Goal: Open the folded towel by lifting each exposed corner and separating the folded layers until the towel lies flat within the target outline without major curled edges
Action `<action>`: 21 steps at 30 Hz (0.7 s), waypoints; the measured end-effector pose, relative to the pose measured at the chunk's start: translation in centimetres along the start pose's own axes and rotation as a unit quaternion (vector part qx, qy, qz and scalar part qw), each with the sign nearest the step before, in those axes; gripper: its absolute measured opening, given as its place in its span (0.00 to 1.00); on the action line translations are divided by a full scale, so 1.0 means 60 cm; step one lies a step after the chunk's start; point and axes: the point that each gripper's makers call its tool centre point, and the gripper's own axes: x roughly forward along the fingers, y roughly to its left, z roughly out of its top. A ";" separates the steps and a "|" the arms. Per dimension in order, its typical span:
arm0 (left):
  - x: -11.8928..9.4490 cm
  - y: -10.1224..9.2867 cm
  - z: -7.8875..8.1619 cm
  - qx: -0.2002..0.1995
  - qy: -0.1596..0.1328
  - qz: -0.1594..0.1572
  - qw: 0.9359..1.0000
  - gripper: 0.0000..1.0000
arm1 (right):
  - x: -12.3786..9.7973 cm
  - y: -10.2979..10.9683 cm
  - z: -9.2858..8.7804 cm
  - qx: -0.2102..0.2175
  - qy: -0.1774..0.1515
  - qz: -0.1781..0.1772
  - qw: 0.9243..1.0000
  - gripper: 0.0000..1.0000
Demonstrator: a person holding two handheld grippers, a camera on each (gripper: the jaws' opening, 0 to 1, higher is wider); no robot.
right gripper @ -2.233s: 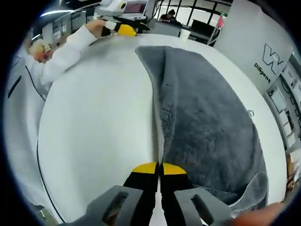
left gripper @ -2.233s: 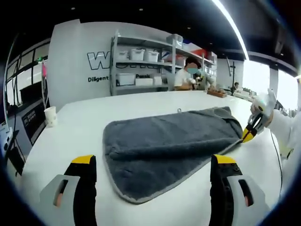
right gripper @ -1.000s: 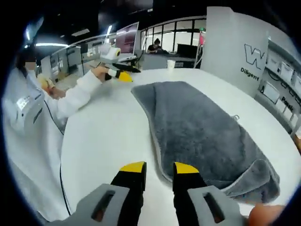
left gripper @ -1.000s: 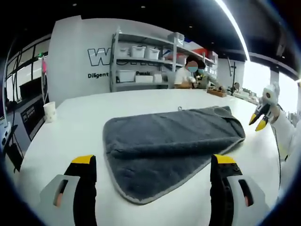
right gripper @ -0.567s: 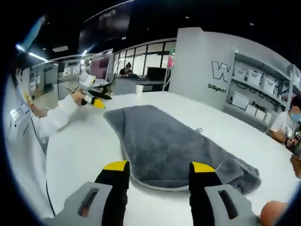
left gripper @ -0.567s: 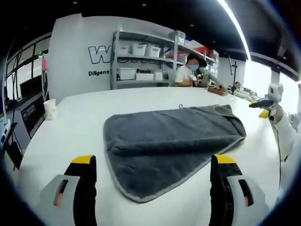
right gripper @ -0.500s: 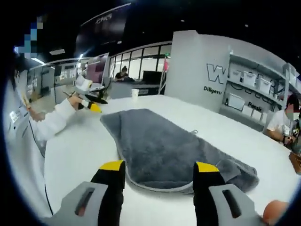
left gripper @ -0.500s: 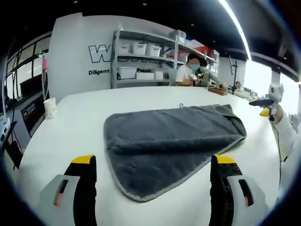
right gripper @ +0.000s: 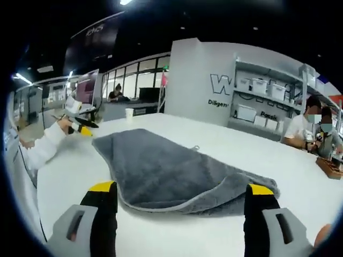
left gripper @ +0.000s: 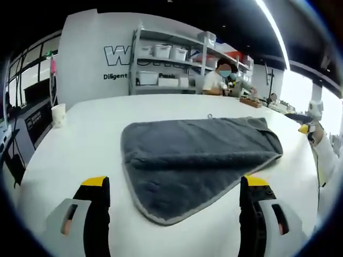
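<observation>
We had both claws wide open, holding nothing. Left gripper (left gripper: 174, 184) hovered off the near edge of the folded grey towel (left gripper: 198, 155), jaws clear of the cloth. Right gripper (right gripper: 179, 195) likewise, its jaws straddling the towel's folded end without touching it. Towel lay on the white table (left gripper: 80, 139), still doubled over, top layer bunched at one end.

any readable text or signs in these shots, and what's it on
"W": large outlined letter on the white wall, rest hidden behind the shelving unit.
"Diligent": small dark word on the same wall, below the letter.
Bin labels on the shelving: too small and blurred to read.
Towel: no text.
</observation>
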 end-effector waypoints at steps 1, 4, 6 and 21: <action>-0.002 0.004 -0.001 -0.002 0.001 0.002 1.000 1.00 | -0.001 0.000 0.000 0.011 -0.002 0.002 1.000 0.99; -0.006 0.014 -0.001 -0.009 -0.001 0.008 1.000 1.00 | -0.001 -0.007 -0.006 0.017 0.002 -0.002 1.000 0.99; -0.005 0.017 -0.004 -0.015 0.003 0.008 1.000 1.00 | -0.002 -0.011 -0.008 0.016 0.004 -0.008 1.000 0.99; 0.007 0.002 -0.053 -0.046 0.058 -0.026 0.997 0.94 | -0.001 -0.017 -0.008 0.013 0.003 -0.023 1.000 0.99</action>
